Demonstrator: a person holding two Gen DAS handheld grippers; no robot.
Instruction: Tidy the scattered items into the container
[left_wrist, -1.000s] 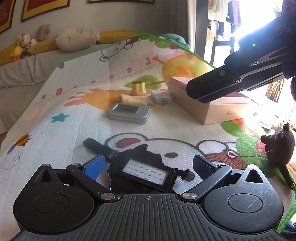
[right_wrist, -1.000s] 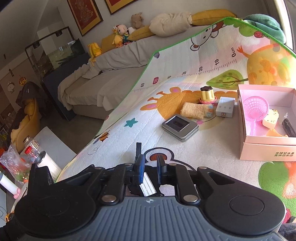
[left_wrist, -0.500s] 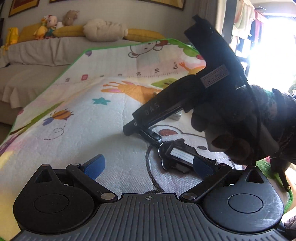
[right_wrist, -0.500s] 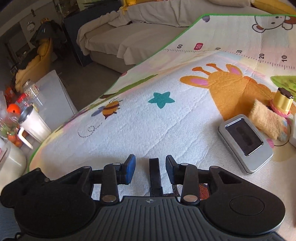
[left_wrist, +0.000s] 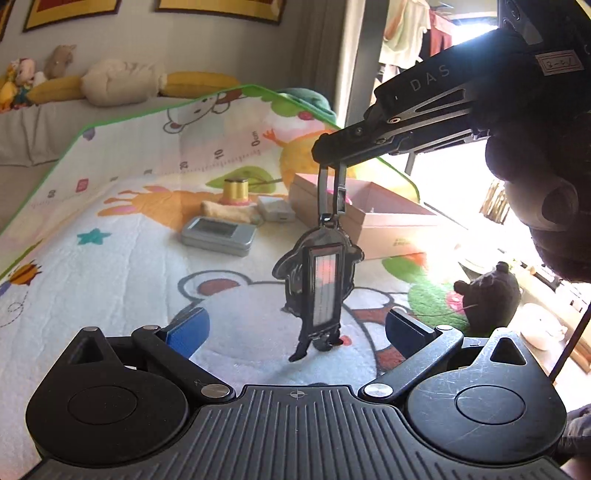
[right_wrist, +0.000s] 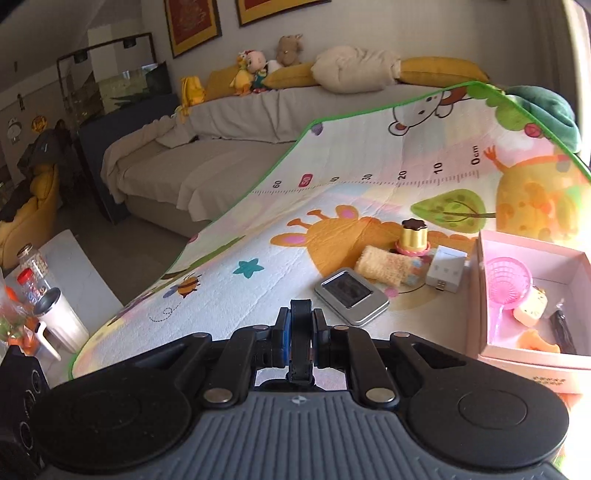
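Observation:
My right gripper (left_wrist: 332, 157) is shut on the strap (right_wrist: 301, 332) of a black tag (left_wrist: 321, 288) with a clear window, which hangs in the air above the play mat. My left gripper (left_wrist: 297, 328) is open and empty, low over the mat just below the tag. The pink box (right_wrist: 532, 306) stands at the right and holds a pink strainer (right_wrist: 508, 282), a small cat figure and other bits. A silver tin (right_wrist: 351, 295), a tan cloth (right_wrist: 386, 269), a pudding toy (right_wrist: 412, 236) and a white adapter (right_wrist: 447, 273) lie on the mat left of the box.
A dark plush mouse (left_wrist: 487, 295) sits at the mat's right edge. A grey sofa (right_wrist: 221, 155) with cushions and toys lies beyond the mat. A white side table (right_wrist: 66, 269) with jars and a cup stands at the left.
The right gripper has closed on the tag's strap and lifted the tag off the mat, now hanging upright. The left gripper has stayed open.

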